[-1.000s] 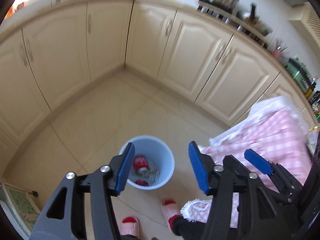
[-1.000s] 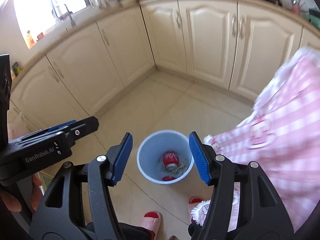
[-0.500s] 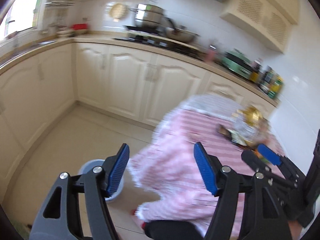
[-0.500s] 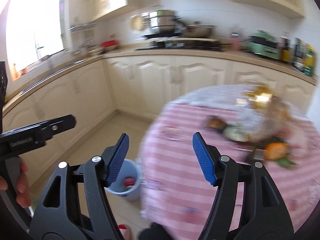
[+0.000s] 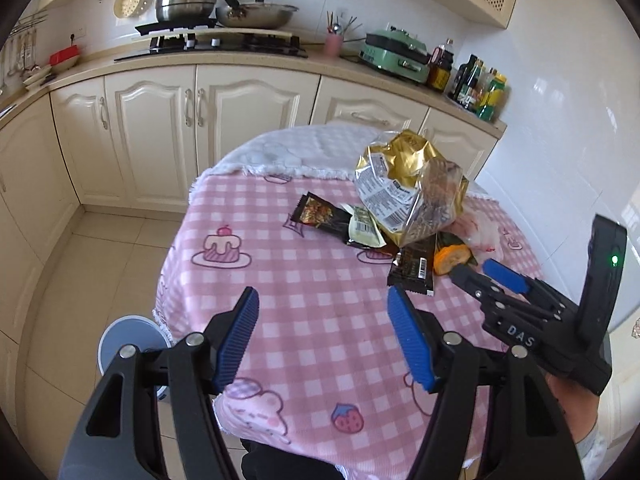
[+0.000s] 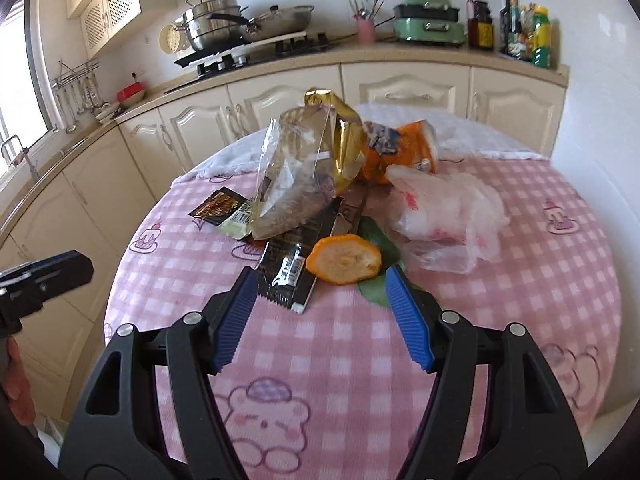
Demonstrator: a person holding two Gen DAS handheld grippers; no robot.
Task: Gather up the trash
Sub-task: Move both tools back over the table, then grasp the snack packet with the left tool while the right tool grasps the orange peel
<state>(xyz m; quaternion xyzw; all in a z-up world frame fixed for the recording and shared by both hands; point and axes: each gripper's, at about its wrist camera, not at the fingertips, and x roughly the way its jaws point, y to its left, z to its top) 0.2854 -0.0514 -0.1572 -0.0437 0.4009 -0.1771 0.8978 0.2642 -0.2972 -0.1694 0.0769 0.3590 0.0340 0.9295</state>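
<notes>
I am in a cream kitchen, and in front of me is a round counter under a pink checked cloth with cake and bear drawings.

My right hand-held gripper has its jaws spread, with nothing between the pads; they have just been opening. It hangs above the cloth, and its tips frame the orange peel and the black wrapper just beside it. My left hand-held gripper is also spread and empty, its jaws just opened too, over bare cloth nearer the counter's edge.

The trash lies in one heap toward the far side of the counter: the gold foil bag stands crumpled on top, a clear bag leans on it, and a thin white plastic bag lies to the right. A blue bin stands on the floor beside the counter.

I judge all of it light. The peel is soft and a little slippery, so I would pinch it across its curved rim. The wrapper is flat and thin; I would take its raised near edge. The bags are crinkly and will collapse, so a gathered fold is the best place.
</notes>
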